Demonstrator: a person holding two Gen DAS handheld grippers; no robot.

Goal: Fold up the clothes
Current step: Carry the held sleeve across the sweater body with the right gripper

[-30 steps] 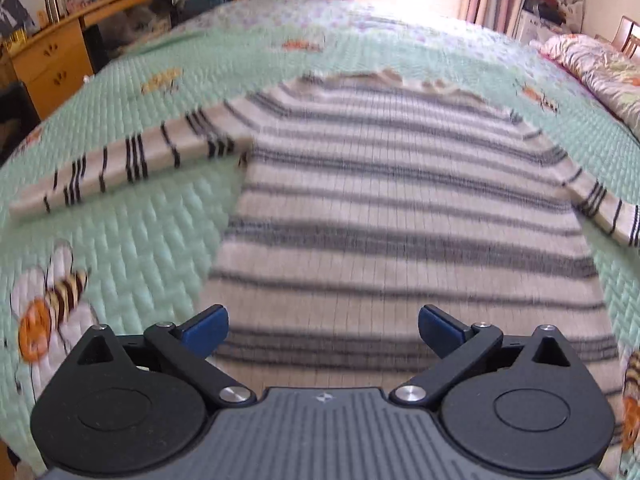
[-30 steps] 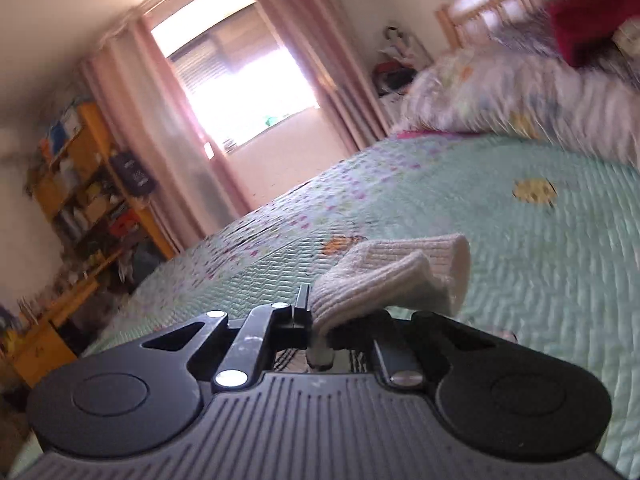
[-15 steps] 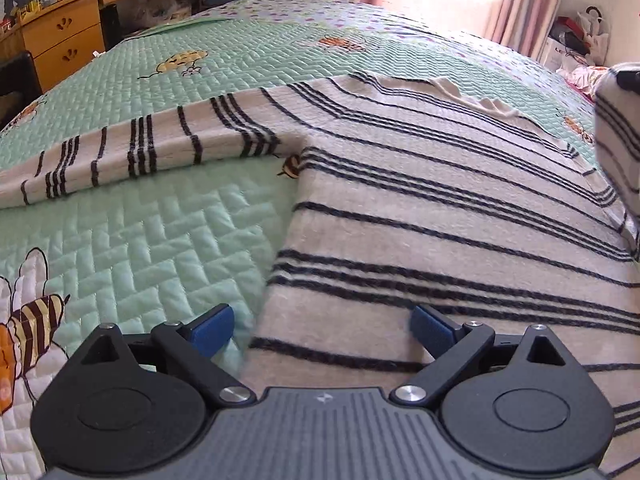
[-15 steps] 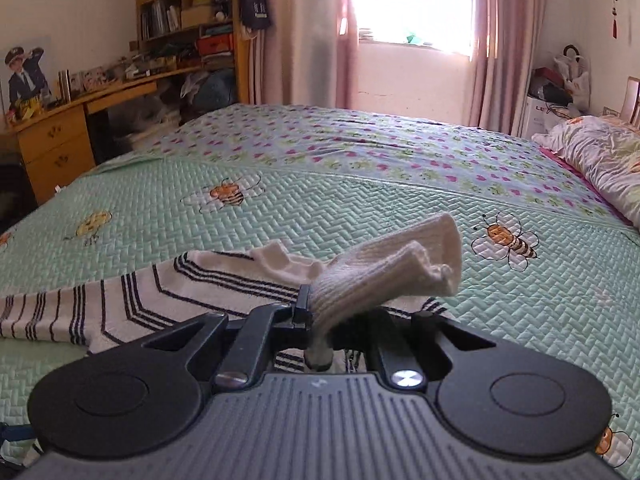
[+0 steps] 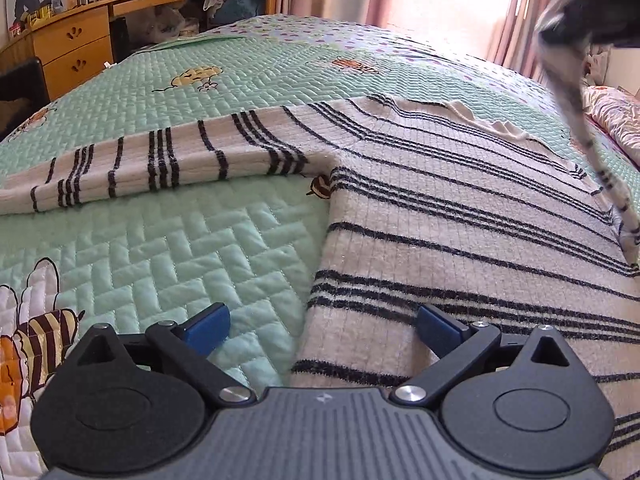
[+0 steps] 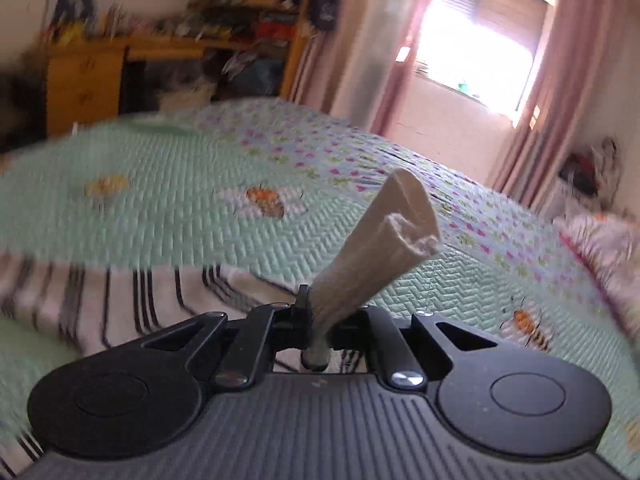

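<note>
A cream sweater with dark stripes [image 5: 460,208] lies flat on the green quilted bed [image 5: 160,256]. Its left sleeve [image 5: 160,164] stretches out sideways. My left gripper [image 5: 322,326] is open low over the sweater's left side edge, near the hem, with nothing pinched. My right gripper [image 6: 316,320] is shut on the cuff of the other sleeve [image 6: 392,232], which sticks up past the jaws. In the left wrist view that lifted sleeve [image 5: 576,112] hangs in the air at the upper right, under the blurred right gripper [image 5: 600,12]. The sweater body [image 6: 120,292] shows below the right gripper.
A wooden desk with drawers [image 5: 72,48] and cluttered shelves [image 6: 256,4] stand beyond the bed's far left. Pink curtains [image 6: 560,80] frame a bright window. A floral duvet [image 5: 612,116] lies at the right edge of the bed.
My right gripper has swung across with the cuff, rolling as it went, and now holds the sleeve over the sweater. My left gripper slid left and lower to the sweater's side edge.
</note>
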